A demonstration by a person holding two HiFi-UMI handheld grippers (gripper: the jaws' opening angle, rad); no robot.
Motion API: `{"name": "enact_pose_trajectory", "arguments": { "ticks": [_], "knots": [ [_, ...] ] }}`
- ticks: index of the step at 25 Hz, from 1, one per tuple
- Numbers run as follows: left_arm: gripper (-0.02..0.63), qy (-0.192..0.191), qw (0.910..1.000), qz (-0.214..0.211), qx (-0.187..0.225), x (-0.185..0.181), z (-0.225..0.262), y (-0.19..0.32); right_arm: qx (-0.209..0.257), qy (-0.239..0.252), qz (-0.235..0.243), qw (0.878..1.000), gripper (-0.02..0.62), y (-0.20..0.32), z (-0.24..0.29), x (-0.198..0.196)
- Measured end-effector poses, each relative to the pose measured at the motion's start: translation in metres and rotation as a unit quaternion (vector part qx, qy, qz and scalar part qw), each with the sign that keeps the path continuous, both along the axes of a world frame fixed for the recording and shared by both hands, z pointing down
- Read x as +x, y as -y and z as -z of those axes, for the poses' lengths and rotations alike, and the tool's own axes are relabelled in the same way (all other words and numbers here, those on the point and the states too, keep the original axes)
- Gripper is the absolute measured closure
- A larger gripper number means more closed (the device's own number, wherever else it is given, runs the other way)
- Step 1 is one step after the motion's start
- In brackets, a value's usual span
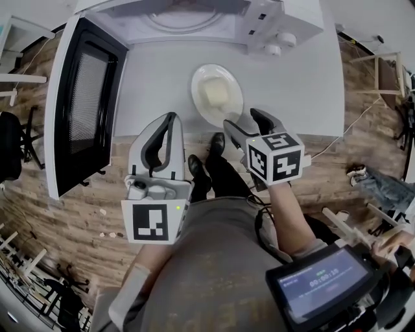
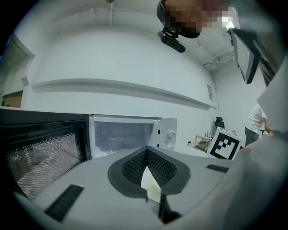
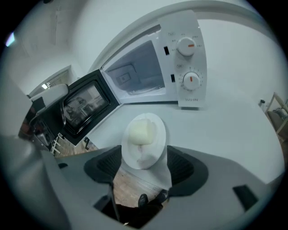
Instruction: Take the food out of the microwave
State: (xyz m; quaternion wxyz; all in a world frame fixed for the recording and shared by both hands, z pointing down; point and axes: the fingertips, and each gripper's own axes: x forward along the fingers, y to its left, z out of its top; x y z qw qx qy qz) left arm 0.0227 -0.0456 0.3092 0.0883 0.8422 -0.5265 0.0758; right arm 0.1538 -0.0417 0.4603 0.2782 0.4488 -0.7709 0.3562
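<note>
The white plate rests on the white table, in front of the microwave. A pale block of food lies on it. The microwave's black door hangs wide open at the left, and the cavity looks bare. My right gripper is open just behind the plate's near rim, its pads clear of the plate. To its left my left gripper is shut on nothing and points level at the microwave.
The table's front edge runs just under both grippers, with wooden floor below it. The microwave's two knobs are at its right. A dark screen device hangs at my lower right. Chairs stand at the far left.
</note>
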Motion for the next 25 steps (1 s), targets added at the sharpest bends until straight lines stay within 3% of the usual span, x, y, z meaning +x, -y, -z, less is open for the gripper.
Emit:
{"name": "enact_pose_trajectory", "arguments": {
  "ticks": [4, 7, 10, 13, 19, 25],
  "knots": [
    [0.598, -0.015, 0.9996, -0.007, 0.023, 0.0, 0.023, -0.005, 0.103, 0.039, -0.016, 0.994, 0.309, 0.002, 0.057, -0.011],
    [0.598, -0.02, 0.9987, -0.012, 0.046, 0.001, 0.044, -0.008, 0.209, 0.063, -0.015, 0.976, 0.418, -0.003, 0.115, -0.028],
    [0.598, -0.023, 0.9974, -0.013, 0.067, 0.001, 0.063, -0.014, 0.286, 0.075, -0.019, 0.955, 0.518, -0.013, 0.165, -0.044],
    [0.598, -0.026, 0.996, -0.009, 0.084, -0.002, 0.077, -0.021, 0.344, 0.075, -0.01, 0.936, 0.56, -0.021, 0.204, -0.064],
    [0.598, -0.031, 0.9914, -0.004, 0.127, -0.002, 0.11, -0.036, 0.417, 0.047, 0.007, 0.908, 0.572, -0.037, 0.253, -0.085],
    [0.598, -0.029, 0.9893, -0.011, 0.142, -0.001, 0.123, -0.055, 0.434, 0.04, 0.004, 0.9, 0.588, -0.052, 0.265, -0.091]
  ]
}}
